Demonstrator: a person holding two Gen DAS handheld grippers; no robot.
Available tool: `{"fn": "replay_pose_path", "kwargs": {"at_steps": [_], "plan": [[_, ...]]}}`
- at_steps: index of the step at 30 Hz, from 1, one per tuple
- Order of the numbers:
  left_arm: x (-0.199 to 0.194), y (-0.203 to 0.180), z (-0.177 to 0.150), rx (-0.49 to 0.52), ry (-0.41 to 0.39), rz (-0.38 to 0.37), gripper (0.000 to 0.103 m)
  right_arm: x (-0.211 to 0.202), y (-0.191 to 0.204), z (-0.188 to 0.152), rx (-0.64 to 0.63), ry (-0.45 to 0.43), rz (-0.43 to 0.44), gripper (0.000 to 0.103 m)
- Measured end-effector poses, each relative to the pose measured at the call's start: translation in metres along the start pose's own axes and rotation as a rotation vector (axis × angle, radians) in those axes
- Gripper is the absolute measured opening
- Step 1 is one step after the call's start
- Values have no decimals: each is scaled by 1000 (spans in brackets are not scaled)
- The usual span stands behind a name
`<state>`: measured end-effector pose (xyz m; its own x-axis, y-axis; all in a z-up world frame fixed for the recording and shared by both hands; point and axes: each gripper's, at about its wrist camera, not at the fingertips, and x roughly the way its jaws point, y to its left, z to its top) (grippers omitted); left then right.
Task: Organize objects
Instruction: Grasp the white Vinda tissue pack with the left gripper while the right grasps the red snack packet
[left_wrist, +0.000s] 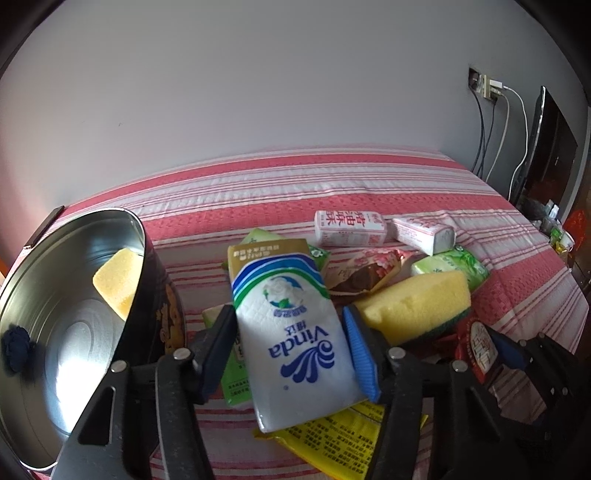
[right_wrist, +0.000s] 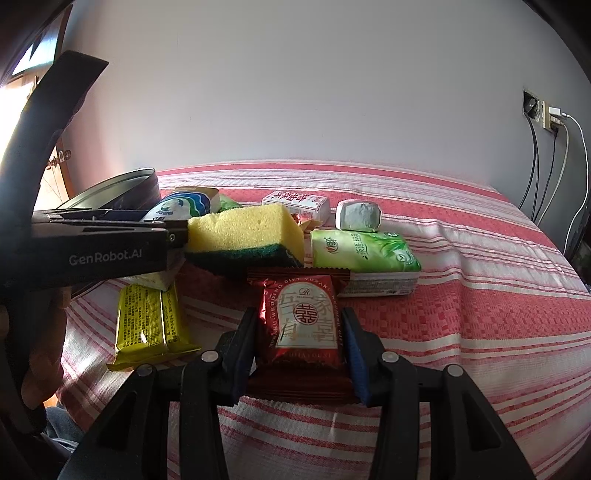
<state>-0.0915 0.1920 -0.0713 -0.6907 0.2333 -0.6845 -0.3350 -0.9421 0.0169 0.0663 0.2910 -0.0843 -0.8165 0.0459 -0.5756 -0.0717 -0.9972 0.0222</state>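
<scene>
On the red-and-white striped cloth (right_wrist: 461, 314), the left gripper (left_wrist: 291, 347) clamps a white tissue pack (left_wrist: 291, 332) printed "Vinda", lifted near the open round tin (left_wrist: 74, 325) at far left, a yellow sponge (left_wrist: 116, 286) inside. Right of it, the right gripper (right_wrist: 301, 347) squeezes a red foil snack packet (right_wrist: 304, 325) reading "WEDDING GIFT". Left gripper's body shows "GenRobot.AI". Nearby lie a yellow-green sponge (right_wrist: 243, 236), green tissue pack (right_wrist: 365, 258) and yellow wrapper (right_wrist: 147, 325).

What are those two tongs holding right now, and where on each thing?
The left tongs squeeze the white-and-blue tissue pack across its lower sides. The right tongs clamp the red foil snack packet by its side edges.
</scene>
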Motion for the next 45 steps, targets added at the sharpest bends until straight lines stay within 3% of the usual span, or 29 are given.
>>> {"fn": "replay_pose_path", "kwargs": {"at_steps": [10, 28, 45], "plan": [[-16, -1, -1, 23, -71, 14, 56, -3, -1, 0, 11, -29, -1, 47], [-32, -1, -2, 30, -128, 22, 56, -6, -1, 0, 24, -58, 0, 47], [-71, 3, -1, 39, -231, 22, 56, -15, -3, 1, 34, -94, -18, 47]]}}
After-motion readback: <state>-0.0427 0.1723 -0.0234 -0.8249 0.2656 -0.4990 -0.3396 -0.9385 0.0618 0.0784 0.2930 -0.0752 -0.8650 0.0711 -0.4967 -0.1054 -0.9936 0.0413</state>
